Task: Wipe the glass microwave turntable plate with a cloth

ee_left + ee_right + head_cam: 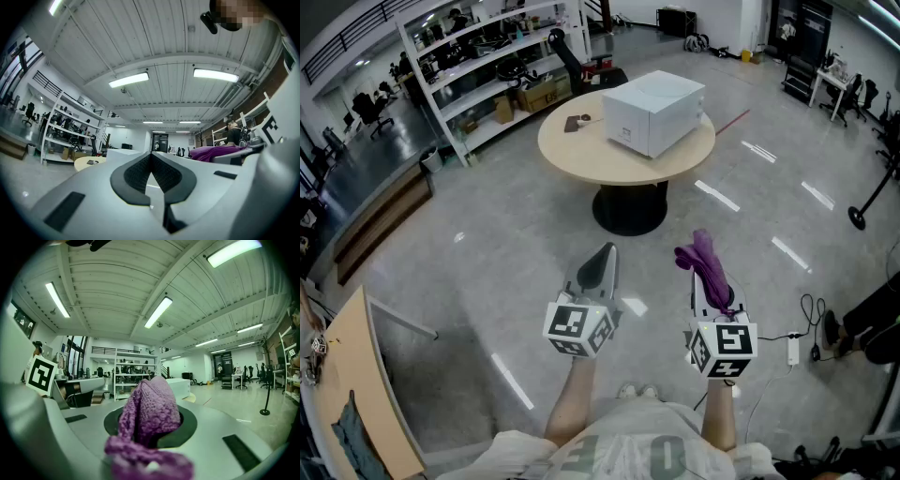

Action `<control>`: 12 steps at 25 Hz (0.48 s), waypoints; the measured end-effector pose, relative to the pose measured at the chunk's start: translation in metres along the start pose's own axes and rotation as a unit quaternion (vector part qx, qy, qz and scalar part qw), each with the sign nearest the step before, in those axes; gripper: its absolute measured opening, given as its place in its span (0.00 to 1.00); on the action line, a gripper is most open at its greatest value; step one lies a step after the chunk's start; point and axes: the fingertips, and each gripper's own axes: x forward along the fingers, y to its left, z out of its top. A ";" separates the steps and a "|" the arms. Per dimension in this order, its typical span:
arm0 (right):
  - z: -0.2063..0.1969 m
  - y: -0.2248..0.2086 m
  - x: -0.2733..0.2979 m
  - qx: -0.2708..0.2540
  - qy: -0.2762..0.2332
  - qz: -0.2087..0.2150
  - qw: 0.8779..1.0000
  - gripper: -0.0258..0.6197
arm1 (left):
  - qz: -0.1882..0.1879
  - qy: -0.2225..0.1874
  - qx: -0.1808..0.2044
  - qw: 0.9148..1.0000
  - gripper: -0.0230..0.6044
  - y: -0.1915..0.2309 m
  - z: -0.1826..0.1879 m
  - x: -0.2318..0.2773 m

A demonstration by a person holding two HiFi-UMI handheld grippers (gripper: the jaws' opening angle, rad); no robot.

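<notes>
- Head view: left gripper [602,255] and right gripper [701,274] hang over a grey polished floor [469,281], well apart from a round tan bench [572,155] carrying a white microwave [652,112].
- Left fingers [136,174] are pressed together, with nothing between them.
- Right fingers clamp a purple cloth [150,411], bunched past the tips.
- Glass plate cannot be made out in any view.
- Loaded shelves [487,66] stand behind the bench; strip lights [158,311] line the ribbed ceiling [117,273].

The left tool [151,161] has its two black-padded jaws pressed together at the tips, with nothing between them. Past the tool, a round desk [86,162] and a white box [123,153] show at the left below tall shelving [61,136]. A purple cloth [218,152] lies at the right.
</notes>
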 end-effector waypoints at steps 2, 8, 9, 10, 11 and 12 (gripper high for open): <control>0.000 -0.004 -0.001 0.001 0.002 -0.001 1.000 0.11 | 0.002 0.005 0.004 1.000 0.04 -0.002 -0.002 0.000; -0.006 -0.017 -0.003 0.002 0.011 -0.012 1.000 0.11 | -0.001 0.015 0.010 1.000 0.04 -0.005 -0.006 0.004; -0.007 -0.019 -0.003 0.002 0.011 -0.011 1.000 0.11 | -0.002 0.016 0.012 1.000 0.04 -0.006 -0.007 0.005; -0.008 -0.021 -0.003 0.004 0.010 -0.009 1.000 0.11 | -0.004 0.018 0.015 1.000 0.04 -0.007 -0.008 0.005; -0.010 -0.023 -0.005 0.006 0.010 -0.006 1.000 0.11 | -0.004 0.020 0.016 1.000 0.04 -0.008 -0.011 0.004; -0.013 -0.025 -0.007 0.008 0.011 -0.003 1.000 0.11 | -0.003 0.023 0.017 1.000 0.04 -0.008 -0.015 0.002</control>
